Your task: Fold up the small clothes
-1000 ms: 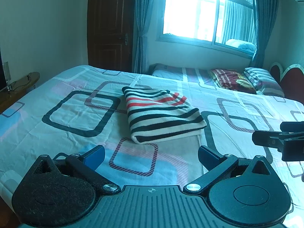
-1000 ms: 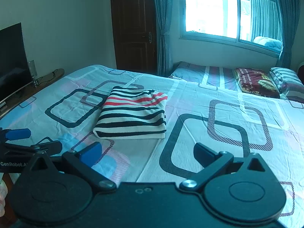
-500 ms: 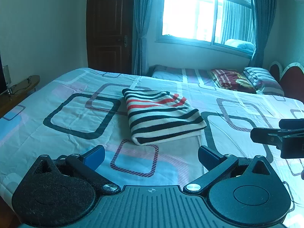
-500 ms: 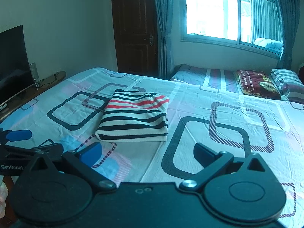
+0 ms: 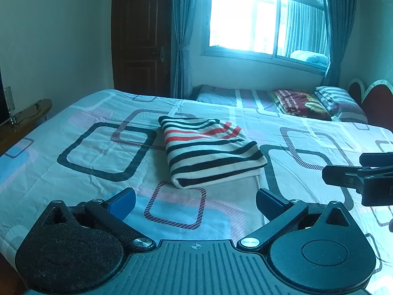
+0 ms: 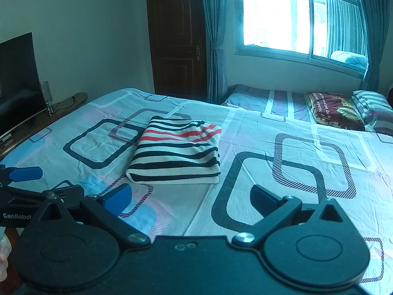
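A folded garment (image 5: 211,151) with black, white and red stripes lies flat on the patterned bed sheet (image 5: 98,147); the right wrist view shows the same garment (image 6: 176,156). My left gripper (image 5: 195,200) hovers open over the near part of the bed, short of the garment, with nothing between its fingers. My right gripper (image 6: 190,199) is open too, also held back from the garment and empty. Each gripper appears at the edge of the other's view: the right gripper (image 5: 358,175), the left gripper (image 6: 24,184).
Pillows (image 5: 302,103) lie at the head of the bed under a bright window (image 5: 265,19). A dark door (image 6: 176,41) stands behind. A television (image 6: 17,81) sits on a wooden shelf (image 6: 61,105) left of the bed. A hand (image 6: 3,253) shows at the left edge.
Both grippers have drawn back and risen slightly from the garment, which sits a little lower and farther in both views. The garment itself has not moved.
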`<action>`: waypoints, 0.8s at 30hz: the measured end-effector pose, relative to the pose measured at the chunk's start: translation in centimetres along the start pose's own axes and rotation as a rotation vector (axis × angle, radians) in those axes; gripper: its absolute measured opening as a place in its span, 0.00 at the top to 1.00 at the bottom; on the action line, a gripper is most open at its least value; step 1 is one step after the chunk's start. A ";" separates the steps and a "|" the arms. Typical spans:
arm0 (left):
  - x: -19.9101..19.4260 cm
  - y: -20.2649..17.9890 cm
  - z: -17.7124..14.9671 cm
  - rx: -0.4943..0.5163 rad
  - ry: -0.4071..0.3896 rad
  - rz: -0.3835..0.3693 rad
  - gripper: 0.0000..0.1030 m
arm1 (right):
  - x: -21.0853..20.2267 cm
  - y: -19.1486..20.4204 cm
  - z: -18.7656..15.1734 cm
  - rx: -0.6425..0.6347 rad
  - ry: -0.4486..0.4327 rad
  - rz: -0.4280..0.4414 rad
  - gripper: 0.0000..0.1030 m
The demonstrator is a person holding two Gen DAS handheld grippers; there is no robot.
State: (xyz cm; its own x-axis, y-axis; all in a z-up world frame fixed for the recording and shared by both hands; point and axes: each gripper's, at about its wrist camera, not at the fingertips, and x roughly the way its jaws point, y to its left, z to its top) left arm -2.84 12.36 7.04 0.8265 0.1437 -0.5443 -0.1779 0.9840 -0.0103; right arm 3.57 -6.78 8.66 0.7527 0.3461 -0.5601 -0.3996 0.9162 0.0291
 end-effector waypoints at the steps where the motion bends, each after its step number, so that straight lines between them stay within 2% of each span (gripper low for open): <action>1: 0.0 0.0 0.0 0.000 -0.001 0.000 0.00 | 0.0 0.0 0.0 -0.001 0.000 0.000 0.01; 24: -0.2 -0.2 0.6 0.005 -0.017 -0.008 0.00 | 0.1 0.2 0.4 -0.013 -0.010 0.007 0.01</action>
State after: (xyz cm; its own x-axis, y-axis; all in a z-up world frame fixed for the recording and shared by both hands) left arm -2.64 12.18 7.64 0.8368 0.1372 -0.5301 -0.1682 0.9857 -0.0104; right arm 3.80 -6.50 8.99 0.7553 0.3543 -0.5514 -0.4115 0.9111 0.0217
